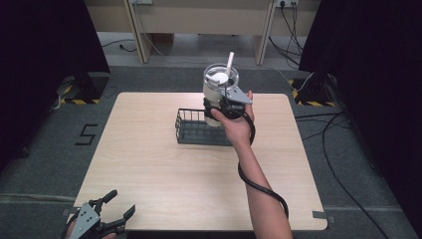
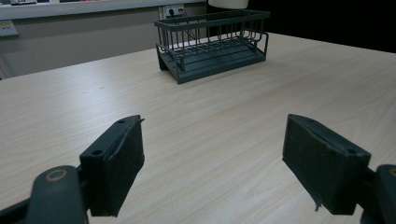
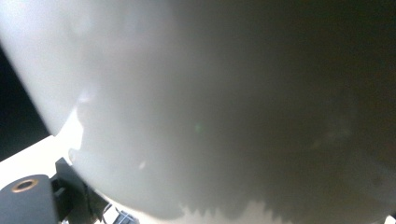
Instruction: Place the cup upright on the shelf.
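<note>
**Ana:** Basket first, since everything sits relative to it. From the high view, the dark wire basket (image 1: pixel 199 130) is standing on the table (image 1: pixel 149 164), and the right gripper (image 1: pixel 224 105) is holding a clear cup (image 1: pixel 220 92) with a white straw (image 1: pixel 230 63) just above the basket's right end.

**Ben:** Is the claw gripping it properly?

**Ana:** It is clamping the cup's side, about halfway down, jaws closed against the wall. I think that keeps the cup upright so it can go down into the basket without tipping.

**Ben:** And the left one?

**Ana:** The left gripper (image 1: pixel 117 210) is waiting well away from the basket, at the near left corner of the table, probably to stay out of the way. A "5" (image 1: pixel 85 134) is marked on the floor, left of the table.

**Ben:** What is the left gripper view showing?

**Ana:** Its own claw (image 2: pixel 212 154) is standing wide open and holding nothing, low over bare wood. The basket (image 2: pixel 212 46) is sitting well ahead of it, empty as far as I can see.

**Ben:** And the right gripper view?

**Ana:** The cup's pale wall (image 3: pixel 224 102) is pressing right up to the lens, blurred. No brand or label is readable on it.
</note>
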A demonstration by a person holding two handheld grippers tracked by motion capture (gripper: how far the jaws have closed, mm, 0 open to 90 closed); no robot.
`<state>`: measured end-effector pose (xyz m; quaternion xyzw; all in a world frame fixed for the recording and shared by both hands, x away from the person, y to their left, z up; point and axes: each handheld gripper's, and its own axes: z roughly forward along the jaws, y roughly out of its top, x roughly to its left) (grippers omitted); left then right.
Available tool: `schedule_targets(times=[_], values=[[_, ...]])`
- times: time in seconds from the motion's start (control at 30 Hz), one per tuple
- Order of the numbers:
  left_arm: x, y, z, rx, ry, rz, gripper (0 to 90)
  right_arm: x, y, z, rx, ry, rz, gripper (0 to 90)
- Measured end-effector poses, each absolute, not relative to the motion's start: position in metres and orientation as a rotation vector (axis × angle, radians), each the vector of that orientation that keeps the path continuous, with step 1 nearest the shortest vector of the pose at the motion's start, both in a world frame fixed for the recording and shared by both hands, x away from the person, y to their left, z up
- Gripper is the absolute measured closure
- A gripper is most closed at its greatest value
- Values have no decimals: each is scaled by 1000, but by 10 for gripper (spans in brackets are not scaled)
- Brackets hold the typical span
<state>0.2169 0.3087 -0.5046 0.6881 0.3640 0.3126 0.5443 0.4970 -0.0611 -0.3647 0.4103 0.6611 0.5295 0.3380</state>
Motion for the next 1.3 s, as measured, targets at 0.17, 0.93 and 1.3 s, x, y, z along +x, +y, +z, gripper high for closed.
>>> schedule_targets(times=[0.17,0.93,1.3], values=[[217,309,-504,1632,863,743,198,502,-59,-366,1075,1720,1373,100],[216,310,-504,1627,858,742,199,518,-43,-381,1095,1760,1352,99],[216,310,-504,1627,857,742,199,522,-41,-395,1100,1790,1309,97]])
